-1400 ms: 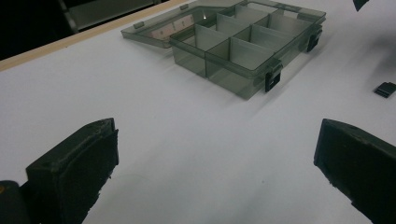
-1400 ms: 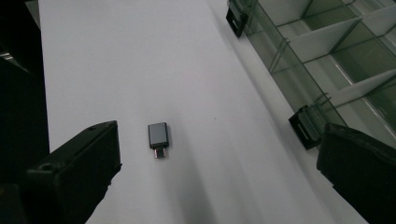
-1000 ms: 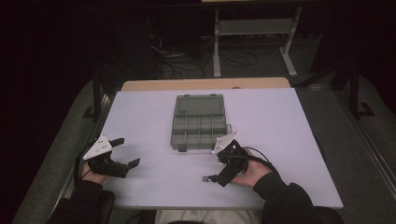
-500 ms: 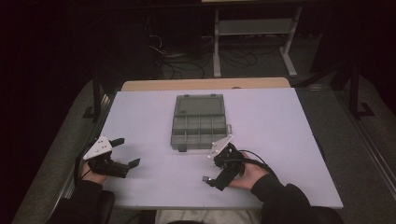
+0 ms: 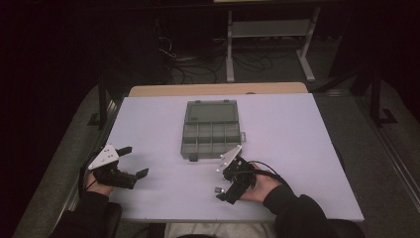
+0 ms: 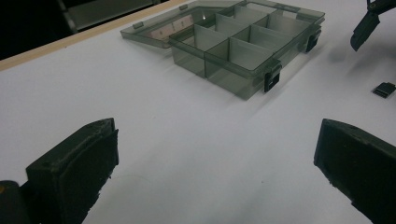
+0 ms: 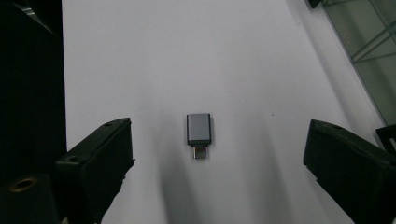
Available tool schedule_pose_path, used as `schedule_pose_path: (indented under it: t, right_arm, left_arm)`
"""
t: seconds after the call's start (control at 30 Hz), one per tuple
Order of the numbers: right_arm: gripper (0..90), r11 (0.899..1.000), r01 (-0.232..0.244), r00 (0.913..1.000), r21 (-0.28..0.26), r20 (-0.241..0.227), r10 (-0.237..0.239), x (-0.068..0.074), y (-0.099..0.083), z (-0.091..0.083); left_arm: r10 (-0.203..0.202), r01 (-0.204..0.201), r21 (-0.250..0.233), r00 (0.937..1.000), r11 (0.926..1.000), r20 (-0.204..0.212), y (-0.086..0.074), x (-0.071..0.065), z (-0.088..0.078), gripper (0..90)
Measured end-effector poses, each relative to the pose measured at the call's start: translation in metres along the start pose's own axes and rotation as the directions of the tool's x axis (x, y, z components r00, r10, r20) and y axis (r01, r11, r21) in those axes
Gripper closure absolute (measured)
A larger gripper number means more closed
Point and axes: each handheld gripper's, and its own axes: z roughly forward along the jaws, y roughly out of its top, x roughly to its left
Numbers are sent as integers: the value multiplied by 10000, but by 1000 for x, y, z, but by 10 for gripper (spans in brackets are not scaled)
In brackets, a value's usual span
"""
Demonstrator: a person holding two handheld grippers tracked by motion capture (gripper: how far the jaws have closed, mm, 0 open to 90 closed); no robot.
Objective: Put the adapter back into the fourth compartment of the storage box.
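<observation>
We hover our right tongs [image 7: 217, 154], jaws wide, over a small adapter [image 7: 199, 129] on the counter [image 5: 297, 129], likely about to close on it; left tongs [image 6: 219, 172] rest wide.

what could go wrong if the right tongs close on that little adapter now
The adapter is small and lies flat on the table, so the open right tongs may skid it away or pinch only its plug end. The open organiser box sits close by, easy to knock.
</observation>
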Motion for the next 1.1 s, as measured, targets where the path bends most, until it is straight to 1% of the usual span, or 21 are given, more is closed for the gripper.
schedule_pose_path:
  t: [0.07, 0.17, 0.2, 0.23, 0.37, 0.47, 0.53, 0.73, 1.1]
  right_arm:
    - [129, 10000, 74, 9999, 17, -108, -74, -1, 1, 1]
    - [146, 9999, 144, 9998, 61, -117, -143, -1, 2, 2]
    - [226, 9994, 285, 9991, 200, -335, -278, 0, 3, 3]
    - [226, 9994, 285, 9991, 200, -335, -278, 0, 3, 3]
    - [337, 9981, 494, 9977, 360, -471, -477, 2, 5, 6]
    - [402, 9976, 498, 9980, 480, -411, -479, 1, 6, 9]
    - [447, 9972, 522, 9977, 529, -450, -498, 1, 6, 10]
    - [583, 9950, 827, 9959, 555, -416, -805, 4, 9, 12]
    - [711, 9922, 1041, 9945, 692, -215, -1028, 7, 12, 17]
  left_arm:
    - [18, -18, -2, 10000, 10000, 3, 0, 0, 0, 0]
    - [18, -18, -1, 10000, 10000, -1, 0, 0, 0, 0]
    - [17, -17, -5, 10000, 10000, 3, 0, 0, 0, 0]
    - [18, -18, -5, 10000, 10000, 3, 0, 0, 0, 0]
    - [23, -23, -7, 10000, 10000, 4, 0, 0, 0, 0]
    - [21, -21, -7, 10000, 10000, 4, 0, 0, 0, 0]
    - [26, -26, -10, 10000, 10000, 9, 0, 0, 0, 0]
    - [26, -26, -14, 10000, 10000, 10, 0, 0, 0, 0]
    - [27, -27, -23, 10000, 10000, 10, 0, 0, 0, 0]
